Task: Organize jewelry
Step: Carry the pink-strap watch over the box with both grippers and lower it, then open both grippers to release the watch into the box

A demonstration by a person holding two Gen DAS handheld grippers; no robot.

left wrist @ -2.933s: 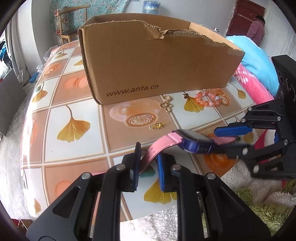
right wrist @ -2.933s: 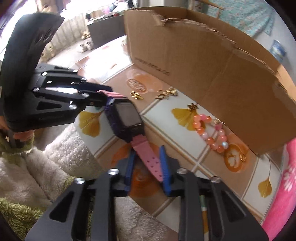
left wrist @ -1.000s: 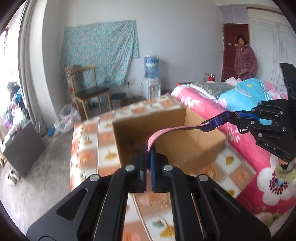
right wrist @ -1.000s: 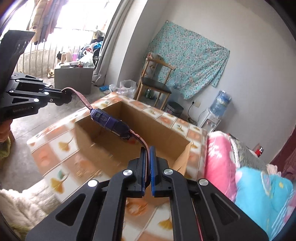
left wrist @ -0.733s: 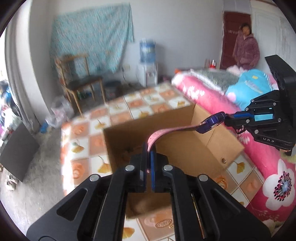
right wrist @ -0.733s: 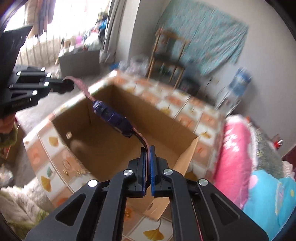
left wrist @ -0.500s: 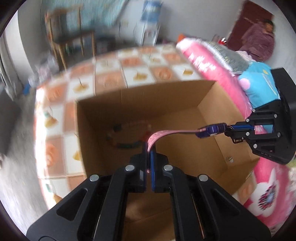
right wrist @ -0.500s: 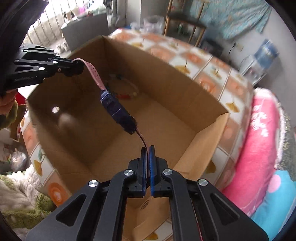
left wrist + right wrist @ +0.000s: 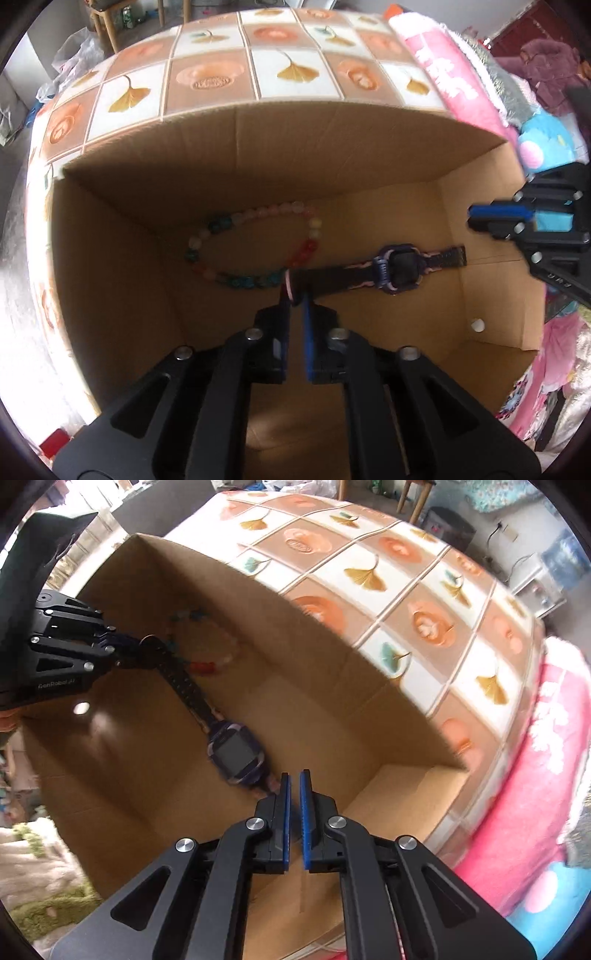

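Observation:
A watch (image 9: 399, 267) with a purple case and a pink strap lies stretched across the floor of the open cardboard box (image 9: 258, 107). A bead bracelet (image 9: 258, 213) lies in the box beside it. My left gripper (image 9: 295, 302) points down into the box. Its jaws are opening, a narrow gap shows, and the pink strap end sits at its tips against one pad. My right gripper (image 9: 294, 775) hangs over the other strap end. Its jaws are opening too, with nothing between them. In the right wrist view the watch (image 9: 236, 755) runs from my right gripper towards my left gripper (image 9: 125, 653).
The box stands on a table (image 9: 207, 77) covered in a tile and ginkgo-leaf pattern. Pink bedding (image 9: 535, 775) lies to the right of it. A person in purple (image 9: 546, 66) is at the far right, and fluffy fabric (image 9: 37, 849) lies below the box's left side.
Both grippers came down from above the box into it, tilting downward. The watch, hung taut between them, now lies on the box floor. Both pairs of jaws have parted slightly, and the right one has let go of its strap end.

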